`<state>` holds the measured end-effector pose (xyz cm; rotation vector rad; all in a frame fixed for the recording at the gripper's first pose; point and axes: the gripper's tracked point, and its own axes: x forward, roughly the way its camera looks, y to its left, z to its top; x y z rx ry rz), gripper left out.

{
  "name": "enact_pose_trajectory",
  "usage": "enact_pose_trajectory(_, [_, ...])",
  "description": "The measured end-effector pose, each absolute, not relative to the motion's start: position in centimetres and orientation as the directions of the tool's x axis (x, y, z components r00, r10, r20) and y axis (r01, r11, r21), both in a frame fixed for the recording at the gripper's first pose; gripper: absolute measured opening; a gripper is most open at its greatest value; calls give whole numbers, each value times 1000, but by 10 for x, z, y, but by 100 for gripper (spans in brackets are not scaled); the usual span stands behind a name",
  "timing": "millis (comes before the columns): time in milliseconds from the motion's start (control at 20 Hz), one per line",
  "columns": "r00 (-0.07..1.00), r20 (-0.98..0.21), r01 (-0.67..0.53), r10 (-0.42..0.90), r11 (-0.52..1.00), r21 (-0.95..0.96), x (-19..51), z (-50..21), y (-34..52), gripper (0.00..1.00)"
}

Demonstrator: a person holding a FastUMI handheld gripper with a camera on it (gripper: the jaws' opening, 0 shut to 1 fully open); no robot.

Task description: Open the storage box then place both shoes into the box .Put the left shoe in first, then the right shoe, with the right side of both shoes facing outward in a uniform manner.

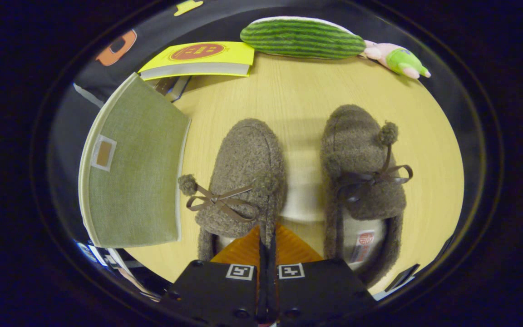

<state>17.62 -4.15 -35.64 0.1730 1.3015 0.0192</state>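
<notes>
Two brown fuzzy slippers with ribbon bows and pompoms lie side by side on the wooden table, toes pointing away from me. The left shoe is just ahead of my fingers, and the right shoe lies beside it to the right. My gripper is shut, with the right-hand rim of the left shoe's opening pinched between the two fingers. The green fabric storage box stands left of the left shoe, its lid down and a small label tab on it.
A yellow book lies beyond the box at the far table edge. A striped watermelon plush and a pink and green plush toy sit at the back right. Bare tabletop stretches beyond the shoes.
</notes>
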Motion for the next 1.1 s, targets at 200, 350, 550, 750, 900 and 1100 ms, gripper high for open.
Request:
enact_pose_trajectory(200, [280, -952, 106, 124, 982, 159, 173, -338, -42, 6])
enact_pose_trajectory(350, [307, -941, 93, 141, 980, 177, 167, -315, -38, 6])
enact_pose_trajectory(550, [336, -928, 93, 161, 975, 202, 164, -287, -28, 6])
enact_pose_trajectory(750, [367, -915, 98, 170, 971, 220, 163, -255, -14, 6])
enact_pose_trajectory(900, [399, -901, 83, 172, 972, 222, 167, -224, -2, 6])
enact_pose_trajectory(1100, [447, -874, 47, 190, 971, 235, 175, -186, 28, 6])
